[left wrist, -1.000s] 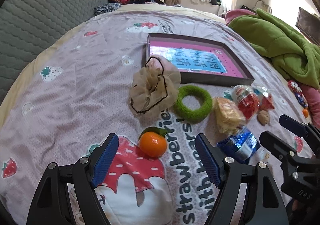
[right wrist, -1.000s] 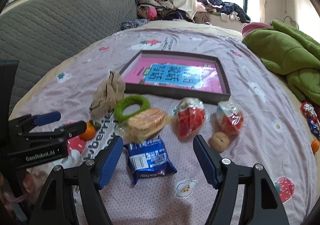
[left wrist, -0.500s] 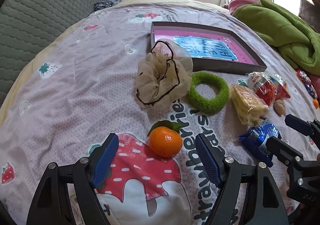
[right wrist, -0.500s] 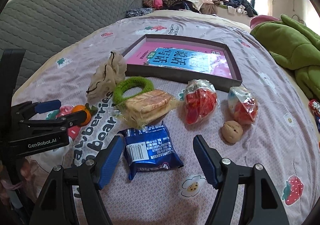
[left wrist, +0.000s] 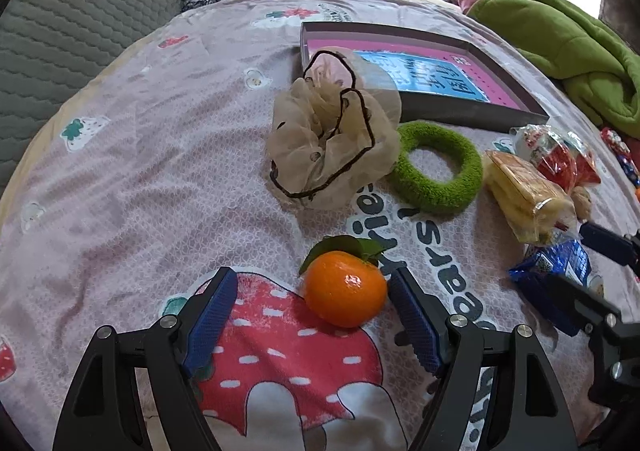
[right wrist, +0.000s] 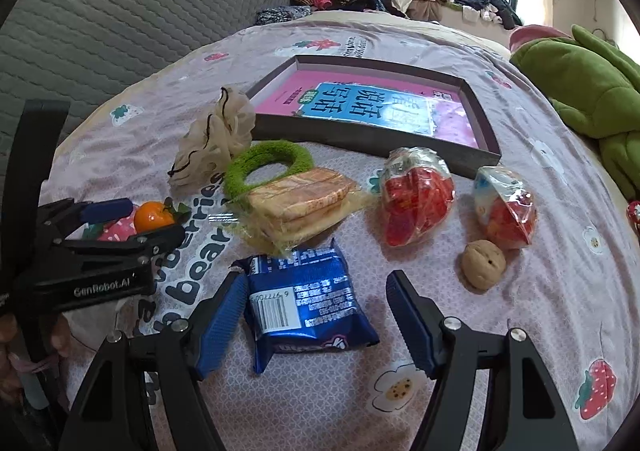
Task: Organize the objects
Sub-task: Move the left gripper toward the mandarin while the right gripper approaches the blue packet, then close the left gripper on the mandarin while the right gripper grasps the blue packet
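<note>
My left gripper (left wrist: 312, 311) is open around an orange tangerine with leaves (left wrist: 346, 293) on the bedspread; the fruit lies close to the right finger (left wrist: 412, 321). My right gripper (right wrist: 316, 315) is open around a blue snack packet (right wrist: 306, 297), close to the left finger (right wrist: 222, 321). The shallow tray with a pink and blue sheet inside (right wrist: 372, 139) lies further back. The left gripper also shows at the left of the right wrist view (right wrist: 128, 219), with the tangerine (right wrist: 152, 215) between its fingers.
A beige mesh pouch (left wrist: 332, 139), a green fuzzy ring (left wrist: 436, 167), wrapped bread (right wrist: 300, 203), two red snack bags (right wrist: 416, 199) (right wrist: 506, 211) and a walnut (right wrist: 483, 263) lie between the grippers and the tray. A green blanket (right wrist: 592, 91) lies at the right.
Both grippers have moved forward and lower. The tangerine now sits between the left fingers, and the blue packet sits between the right fingers. Both stay open.
</note>
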The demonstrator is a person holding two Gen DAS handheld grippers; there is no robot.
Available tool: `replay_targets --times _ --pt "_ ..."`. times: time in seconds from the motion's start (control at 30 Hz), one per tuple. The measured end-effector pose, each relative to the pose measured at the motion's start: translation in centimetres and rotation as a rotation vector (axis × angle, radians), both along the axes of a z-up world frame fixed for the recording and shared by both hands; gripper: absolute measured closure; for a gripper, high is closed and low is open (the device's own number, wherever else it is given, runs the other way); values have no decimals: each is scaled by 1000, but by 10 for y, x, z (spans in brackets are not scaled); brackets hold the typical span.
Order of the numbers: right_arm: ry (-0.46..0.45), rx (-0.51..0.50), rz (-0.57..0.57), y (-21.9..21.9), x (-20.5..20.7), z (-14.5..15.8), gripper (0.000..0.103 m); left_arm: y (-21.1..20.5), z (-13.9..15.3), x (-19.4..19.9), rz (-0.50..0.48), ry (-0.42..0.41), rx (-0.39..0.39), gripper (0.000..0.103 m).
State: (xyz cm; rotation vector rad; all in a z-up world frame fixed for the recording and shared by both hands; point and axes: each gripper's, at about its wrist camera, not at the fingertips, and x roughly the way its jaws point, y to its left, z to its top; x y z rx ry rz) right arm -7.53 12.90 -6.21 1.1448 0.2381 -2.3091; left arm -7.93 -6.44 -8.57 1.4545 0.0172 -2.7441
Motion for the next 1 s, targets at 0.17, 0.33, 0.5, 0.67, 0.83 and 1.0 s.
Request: replay_targets --times 0.17,0.33,0.5,0.67,0.83,1.0 --pt "-15 26 9 -7 -2 -9 31 -1 -1 -3 -2 9 -2 23" --pt "-54 16 5 -6 -8 -17 31 0 -3 -4 -4 11 -10 23" --pt "-57 0 9 -5 -9 -18 32 -1 -3 -4 -11 13 -4 32" --pt "-51 8 17 -7 -5 -16 38 6 -2 0 -25 9 18 55" --pt "-64 -5 18 -5 -3 -14 46 16 -1 4 -39 8 -4 64" --pt "-76 -13 14 -2 0 -11 47 17 3 8 -34 6 28 64"
